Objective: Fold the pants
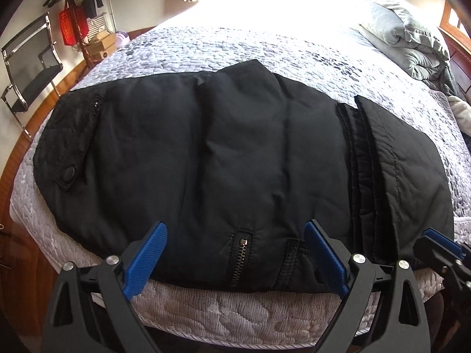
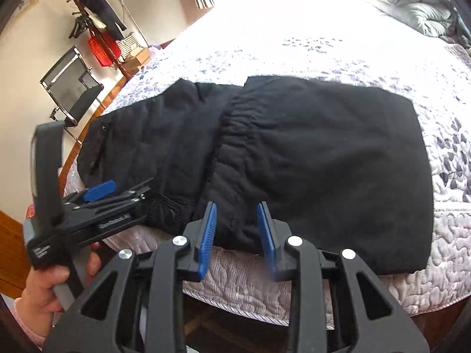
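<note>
Pants: the black pants (image 1: pixel 223 158) lie folded into a broad bundle across the near edge of the bed (image 1: pixel 223 309), on the pale quilted cover. A zip (image 1: pixel 240 260) and a seam sit at the hem nearest the edge; a round snap (image 1: pixel 69 173) shows toward the bed's left side, and a flap of layered fabric lies over the bundle's right end.

Left tongs: the left tongs (image 1: pixel 235 256) stand wide apart, the blue pads (image 1: pixel 145 260) either side of the zip area. They hover at the near edge over the cloth and clamp nothing; I cannot tell whether a pad brushes the fabric. From the right camera, they come in from the left, held in a hand (image 2: pixel 56 288) with a pink cuff, the tips right at the pants' near-left corner.

Right tongs: the right tongs (image 2: pixel 237 235) are partly apart, a narrow gap between the pads (image 2: pixel 206 238). They point at the near hem of the pants by the bed's edge, with nothing gripped between them; contact with the cloth is unclear.

Bed's far corner: a grey duvet (image 1: pixel 403 35) lies bunched at the far right.

Beyond the bed's left side: a chair (image 1: pixel 29 67) and a coat stand (image 2: pixel 97 32) with dark clothes.
</note>
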A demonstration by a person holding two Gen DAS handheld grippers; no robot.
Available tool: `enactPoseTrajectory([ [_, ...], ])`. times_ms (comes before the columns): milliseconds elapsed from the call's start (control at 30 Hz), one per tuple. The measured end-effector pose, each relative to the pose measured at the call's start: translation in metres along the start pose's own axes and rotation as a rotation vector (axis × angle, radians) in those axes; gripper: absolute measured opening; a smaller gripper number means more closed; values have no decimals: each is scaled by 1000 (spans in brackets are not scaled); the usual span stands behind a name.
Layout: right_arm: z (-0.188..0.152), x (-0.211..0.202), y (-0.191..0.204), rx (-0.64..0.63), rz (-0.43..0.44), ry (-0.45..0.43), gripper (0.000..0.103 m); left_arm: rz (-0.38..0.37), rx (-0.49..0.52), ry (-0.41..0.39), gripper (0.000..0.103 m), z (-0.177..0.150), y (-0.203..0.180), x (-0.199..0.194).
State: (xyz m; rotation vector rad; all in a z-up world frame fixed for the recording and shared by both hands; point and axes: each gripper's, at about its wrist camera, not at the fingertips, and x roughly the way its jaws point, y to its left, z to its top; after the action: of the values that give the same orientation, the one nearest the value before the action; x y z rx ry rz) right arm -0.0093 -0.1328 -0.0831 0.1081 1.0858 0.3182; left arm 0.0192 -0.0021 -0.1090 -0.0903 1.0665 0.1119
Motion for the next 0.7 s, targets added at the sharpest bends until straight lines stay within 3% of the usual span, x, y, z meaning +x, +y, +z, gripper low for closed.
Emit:
enactPoseTrajectory([
  [167, -8, 28, 7, -18, -81, 32, 30, 14, 5, 16, 95, -2, 0, 6],
  [467, -5, 7, -6, 41, -60, -6, 32, 31, 3, 11, 96, -4, 6, 7],
  [700, -10, 33, -12, 16, -128, 42, 32, 30, 18, 7, 96, -8, 4, 12],
])
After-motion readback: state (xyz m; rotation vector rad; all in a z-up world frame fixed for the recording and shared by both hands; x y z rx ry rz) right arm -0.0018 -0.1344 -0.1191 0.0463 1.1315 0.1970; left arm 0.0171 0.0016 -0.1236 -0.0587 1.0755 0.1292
